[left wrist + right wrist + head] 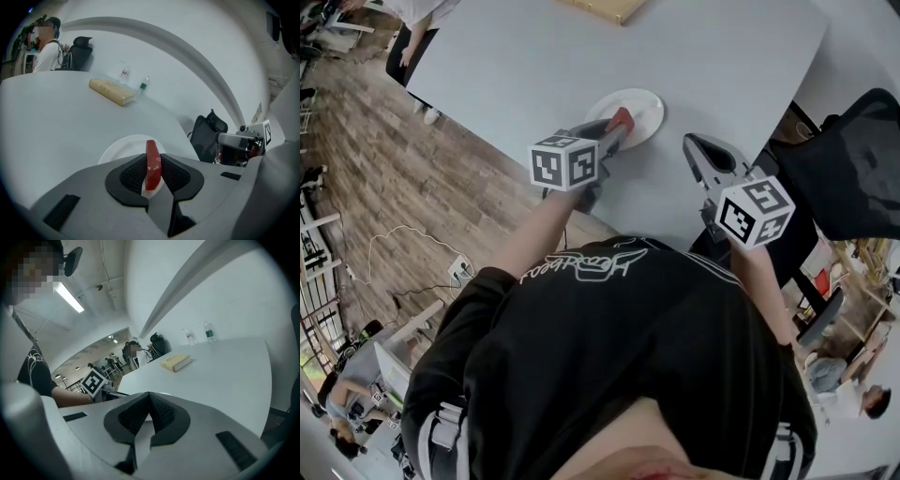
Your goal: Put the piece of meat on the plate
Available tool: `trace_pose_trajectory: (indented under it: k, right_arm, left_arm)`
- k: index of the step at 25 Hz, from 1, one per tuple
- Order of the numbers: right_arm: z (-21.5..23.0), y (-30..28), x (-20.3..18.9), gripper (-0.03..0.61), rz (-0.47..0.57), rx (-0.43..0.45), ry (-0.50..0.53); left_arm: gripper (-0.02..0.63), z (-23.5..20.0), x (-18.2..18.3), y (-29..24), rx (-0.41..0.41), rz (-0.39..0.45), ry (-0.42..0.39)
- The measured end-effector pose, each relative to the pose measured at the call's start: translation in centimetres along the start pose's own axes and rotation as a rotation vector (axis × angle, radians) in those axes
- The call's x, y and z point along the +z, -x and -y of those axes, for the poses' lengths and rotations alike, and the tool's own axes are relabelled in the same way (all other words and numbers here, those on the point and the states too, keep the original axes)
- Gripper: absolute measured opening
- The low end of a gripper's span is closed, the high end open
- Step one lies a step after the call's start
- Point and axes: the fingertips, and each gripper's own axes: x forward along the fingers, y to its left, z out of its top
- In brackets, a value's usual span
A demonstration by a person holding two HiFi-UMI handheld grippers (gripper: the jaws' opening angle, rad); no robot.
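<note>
A red slab of meat (152,164) with white flecks stands on edge between the pads of my left gripper (152,171), which is shut on it. In the head view the left gripper (619,127) holds the meat (623,119) over the near-left rim of the white plate (642,108). The plate (122,147) shows just beyond the jaws in the left gripper view. My right gripper (696,150) hovers to the right of the plate above the table. Its jaws (149,401) meet at the tips with nothing between them.
The grey table (516,66) carries a tan book (111,91) and two small bottles (144,85) at the far side. A black chair (853,169) stands at the right of the table. A person (47,42) stands far off; the table's near edge runs by my body.
</note>
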Motion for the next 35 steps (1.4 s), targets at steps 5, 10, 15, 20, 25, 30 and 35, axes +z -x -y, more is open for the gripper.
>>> trace_pose_trajectory:
  k: [5, 10, 15, 20, 25, 30, 35]
  right_arm:
    - [0.1, -0.1, 0.3, 0.006, 0.004, -0.001, -0.004]
    - [0.1, -0.1, 0.3, 0.006, 0.007, 0.0, -0.005]
    - [0.1, -0.1, 0.1, 0.006, 0.005, 0.0, -0.005]
    - [0.0, 0.0, 0.3, 0.006, 0.007, 0.003, -0.008]
    - [0.2, -0.1, -0.1, 0.006, 0.011, 0.007, -0.016]
    - [0.3, -0.3, 0.0, 0.006, 0.009, 0.01, -0.018]
    - [0.1, -0.3, 0.1, 0.006, 0.007, 0.012, -0.015]
  left_arm:
    - [0.095, -0.2, 0.1, -0.1, 0.011, -0.006, 0.001]
    - [0.095, -0.8, -0.2, 0.1, 0.047, -0.009, -0.011]
    - [0.108, -1.2, -0.4, 0.0, 0.06, -0.01, -0.019]
    - [0.182, -1.3, -0.4, 0.0, 0.072, -0.006, -0.018]
    - [0.245, -1.7, -1.1, -0.3, 0.092, -0.022, -0.056]
    - [0.269, -2.1, -1.3, -0.4, 0.134, -0.036, -0.11]
    - [0.278, -1.6, -0.8, -0.2, 0.136, -0.031, -0.164]
